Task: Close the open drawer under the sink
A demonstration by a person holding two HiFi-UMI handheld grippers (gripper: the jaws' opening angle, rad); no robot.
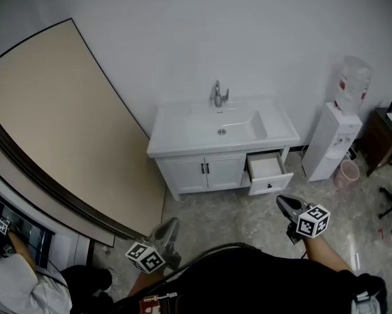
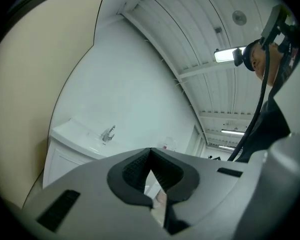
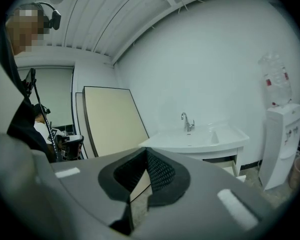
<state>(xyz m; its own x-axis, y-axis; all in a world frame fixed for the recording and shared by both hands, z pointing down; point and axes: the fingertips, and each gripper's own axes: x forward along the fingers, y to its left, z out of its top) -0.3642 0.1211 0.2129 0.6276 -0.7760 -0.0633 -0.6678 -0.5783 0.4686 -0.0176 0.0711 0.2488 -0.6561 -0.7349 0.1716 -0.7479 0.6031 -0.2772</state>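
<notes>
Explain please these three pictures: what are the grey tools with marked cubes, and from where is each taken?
A person holds a grey two-jaw gripper in each hand; there is no robot arm. The head view looks down from the person's head: left gripper, right gripper. The other two cameras ride on the grippers. Both grippers are shut and empty. Ahead stands a white sink cabinet with a chrome tap; its white drawer at the right end is open.

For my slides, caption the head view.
Shut, empty left gripper and right gripper face a white sink cabinet whose drawer stands open.
</notes>
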